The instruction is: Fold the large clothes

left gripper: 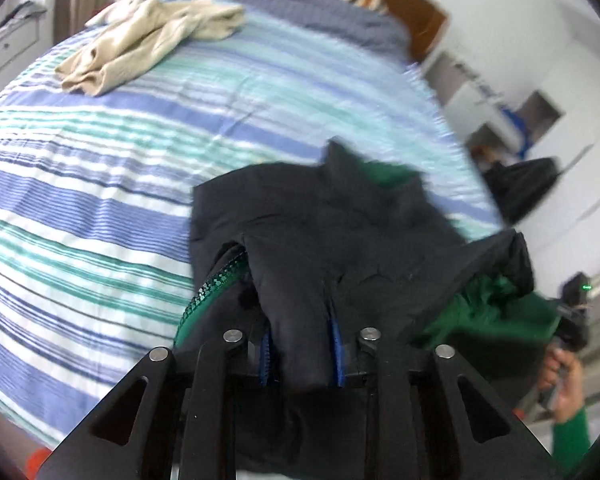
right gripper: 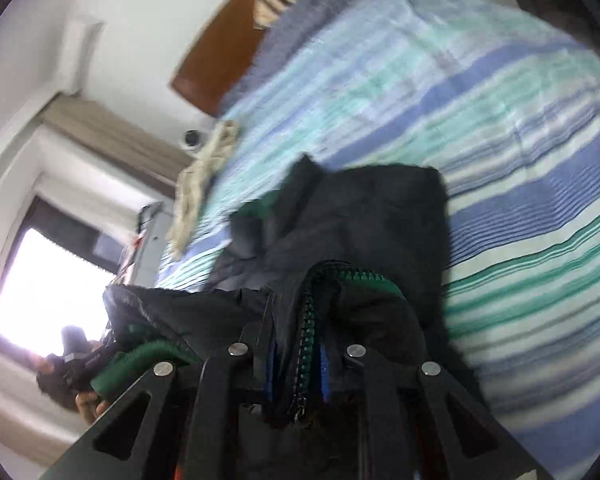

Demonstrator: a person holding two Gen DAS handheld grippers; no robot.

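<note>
Both the left gripper [left gripper: 302,354] and right gripper [right gripper: 298,364] clamp the black jacket [left gripper: 340,232], hanging ahead of them above the striped bed [left gripper: 100,184]; mid-carry, next it needs spreading flat

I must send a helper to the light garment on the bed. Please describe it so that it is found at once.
Find the bed with the blue, teal and white striped cover and wooden headboard. At the far side, close to the headboard end, lies a crumpled cream garment. It is pale and lies loose, whereas the black jacket with green lining is held in grippers.
</note>
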